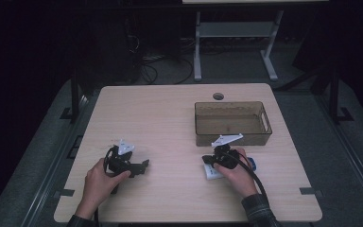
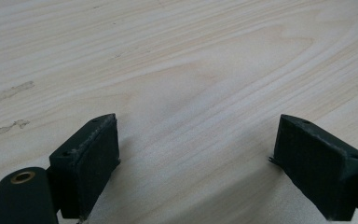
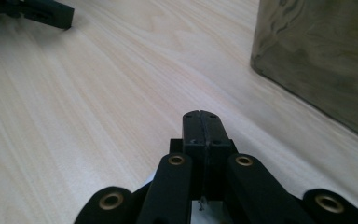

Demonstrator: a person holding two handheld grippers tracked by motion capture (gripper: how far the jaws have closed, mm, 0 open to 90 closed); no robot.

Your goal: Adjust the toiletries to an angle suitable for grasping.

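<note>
The right gripper (image 3: 200,116) has its two black jaws pressed flat together with nothing between them, tips just above the wood. In the high view this gripper (image 1: 209,160) lies at about five o'clock on the table, jaws pointing toward nine o'clock, the person's right hand (image 1: 236,174) wrapped over its body and a black cable trailing back along the checked sleeve. Under the hand lies a small white packet with a blue end (image 1: 212,173), flat on the wood and partly covered.

The left gripper (image 2: 196,149) holds its jaws wide apart, blocky matte pads with screw holes, with bare wood between them. From above, the same gripper (image 1: 144,165) sits at about seven o'clock, jaws toward three o'clock, the left hand (image 1: 101,182) gripping it from below.

The table (image 1: 170,118) is pale wood laminate with fine grain and rounded corners; the left gripper view shows faint smudges on it. At about two o'clock stands a smoky translucent plastic bin (image 1: 232,124), rectangular with cut-out handles, just beyond the right gripper. The right gripper view shows its cloudy wall (image 3: 317,60) up close.
</note>
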